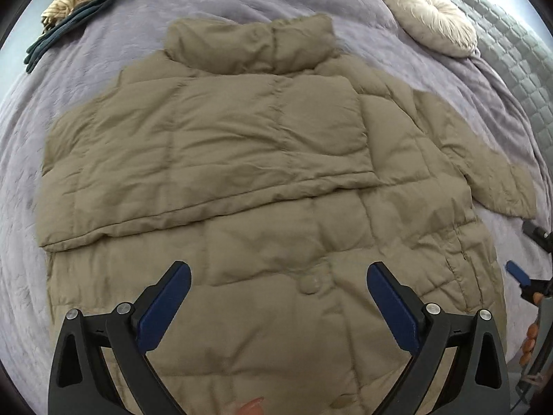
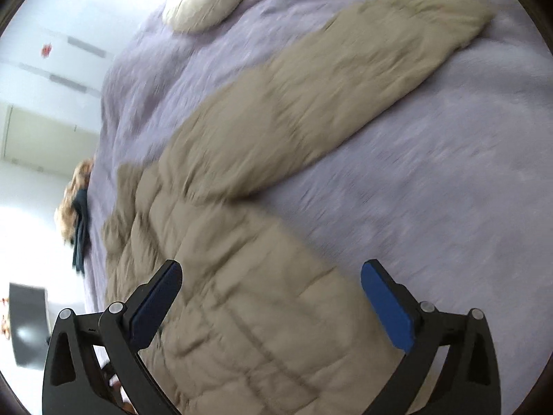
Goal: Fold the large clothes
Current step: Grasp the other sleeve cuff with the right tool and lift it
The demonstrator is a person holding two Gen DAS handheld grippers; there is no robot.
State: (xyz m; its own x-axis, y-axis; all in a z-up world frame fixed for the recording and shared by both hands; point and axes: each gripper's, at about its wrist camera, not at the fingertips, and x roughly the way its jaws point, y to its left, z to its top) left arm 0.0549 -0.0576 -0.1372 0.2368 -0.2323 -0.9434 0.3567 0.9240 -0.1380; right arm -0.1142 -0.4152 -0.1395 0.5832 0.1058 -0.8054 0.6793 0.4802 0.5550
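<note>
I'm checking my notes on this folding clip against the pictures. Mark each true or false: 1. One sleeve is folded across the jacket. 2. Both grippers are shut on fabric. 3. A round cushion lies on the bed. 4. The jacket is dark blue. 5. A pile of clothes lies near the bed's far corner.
1. True: one sleeve lies across the jacket; the other sleeve is spread out.
2. False: the left gripper and right gripper are both open, holding nothing.
3. True: the cushion lies on the bed.
4. False: it is tan.
5. True: the clothes.
</note>
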